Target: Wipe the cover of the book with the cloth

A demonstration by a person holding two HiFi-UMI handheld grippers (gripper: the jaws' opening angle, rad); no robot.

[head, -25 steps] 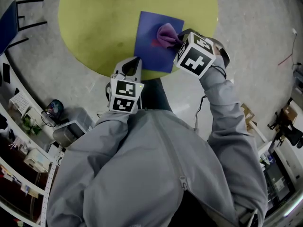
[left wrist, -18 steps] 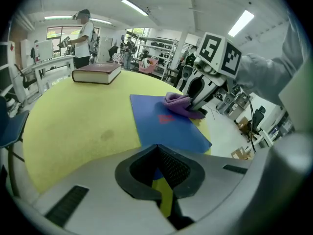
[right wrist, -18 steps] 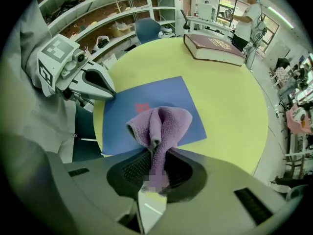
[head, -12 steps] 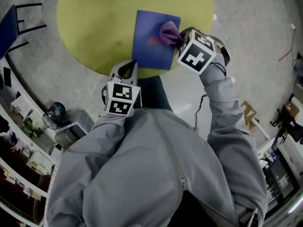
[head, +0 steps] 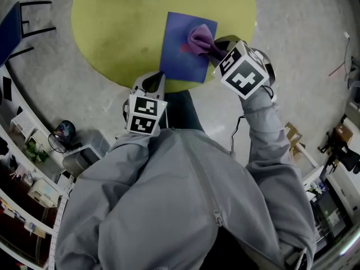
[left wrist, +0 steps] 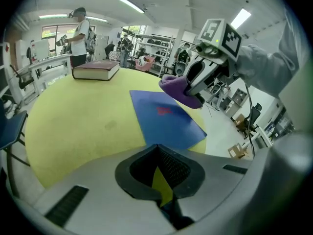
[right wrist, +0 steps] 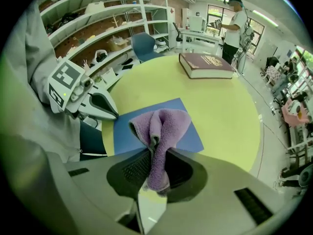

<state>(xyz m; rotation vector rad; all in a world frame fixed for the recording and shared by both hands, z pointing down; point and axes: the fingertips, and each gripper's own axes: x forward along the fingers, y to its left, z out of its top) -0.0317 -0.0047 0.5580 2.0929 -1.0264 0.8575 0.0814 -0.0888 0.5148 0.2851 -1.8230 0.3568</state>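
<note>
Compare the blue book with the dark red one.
The blue book is thin and lies at the near edge of the table; the dark red book is thick and sits at the far side. The right tool holds the cloth over the blue one only. Both lie closed and flat.

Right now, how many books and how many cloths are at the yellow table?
Books: 2, the blue book and the dark red book
Cloths: 1, the purple cloth, held in the right gripper
Total: 3
</note>
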